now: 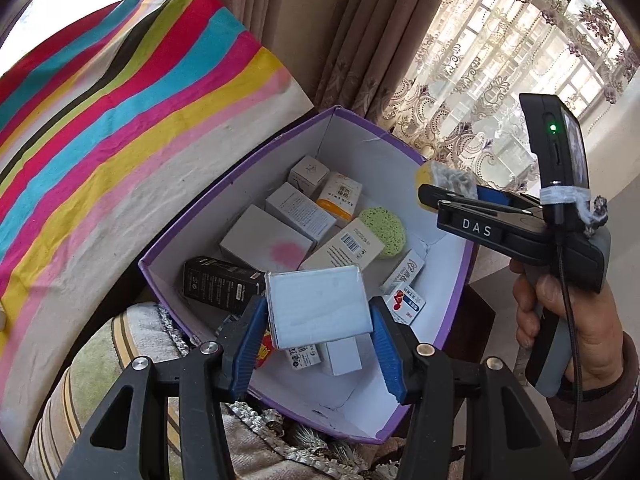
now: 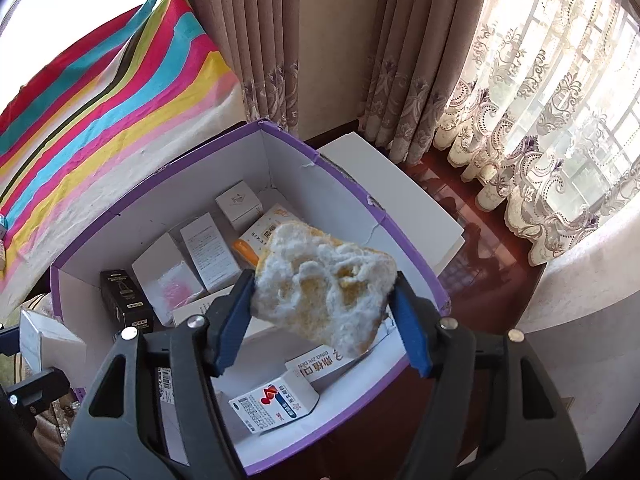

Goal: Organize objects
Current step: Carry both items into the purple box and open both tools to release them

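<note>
1. The left gripper (image 1: 320, 320) is closed on a plain white rectangular cardboard carton (image 1: 318, 308), its blue ribbed pads pressing the carton's two short sides. The carton hangs above the near end of the open storage box, apart from the things below it, so it looks ready to be let go there.

2. The right gripper (image 2: 324, 296) clamps a worn yellow sponge with a frayed grey-white scouring face (image 2: 328, 284), squeezed between the pads so its soft body bulges forward. It is held over the box's right half, above the interior and not touching anything; from the left wrist view the sponge (image 1: 444, 178) shows just past the box's far right rim.

3. The target for both is the purple-edged cardboard box with a white inside (image 1: 400, 156), sitting open-topped and tilted against soft furnishings. Holding both loads over its mouth suggests the dropping step is at hand.

4. Inside lie items already sorted: a black printed carton (image 1: 220, 282) at the left wall, several white cartons, a round green sponge (image 1: 382, 228) towards the right wall, and a white carton with red and blue marks (image 2: 276, 404) near the front.

5. Beyond the box spreads a rainbow-striped cloth (image 1: 120, 120), with brown curtains (image 2: 400, 40) and lace behind.
</note>
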`<action>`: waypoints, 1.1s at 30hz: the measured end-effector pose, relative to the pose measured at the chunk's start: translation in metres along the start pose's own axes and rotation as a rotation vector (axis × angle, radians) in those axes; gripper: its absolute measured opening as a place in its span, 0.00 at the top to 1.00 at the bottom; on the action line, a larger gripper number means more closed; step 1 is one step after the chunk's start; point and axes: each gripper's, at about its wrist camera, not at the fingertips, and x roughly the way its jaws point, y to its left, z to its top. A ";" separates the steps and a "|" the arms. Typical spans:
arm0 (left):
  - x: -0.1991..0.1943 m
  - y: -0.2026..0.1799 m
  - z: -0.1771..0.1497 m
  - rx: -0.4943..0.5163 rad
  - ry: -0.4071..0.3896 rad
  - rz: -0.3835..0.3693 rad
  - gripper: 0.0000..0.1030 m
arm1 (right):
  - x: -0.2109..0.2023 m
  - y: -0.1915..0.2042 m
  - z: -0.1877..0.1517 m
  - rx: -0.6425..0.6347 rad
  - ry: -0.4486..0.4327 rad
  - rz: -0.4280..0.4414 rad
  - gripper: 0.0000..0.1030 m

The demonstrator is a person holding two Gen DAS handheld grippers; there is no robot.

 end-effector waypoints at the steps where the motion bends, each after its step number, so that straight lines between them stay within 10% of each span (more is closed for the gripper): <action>1: 0.000 -0.001 0.000 0.001 0.000 -0.002 0.45 | 0.000 -0.001 0.000 0.002 -0.001 0.002 0.31; 6: -0.002 0.004 0.001 -0.017 -0.016 -0.003 0.29 | 0.003 -0.001 0.000 0.005 0.016 0.020 0.28; 33: -0.054 0.066 -0.006 -0.134 -0.187 0.160 0.29 | -0.016 0.039 0.002 -0.061 -0.002 0.043 0.22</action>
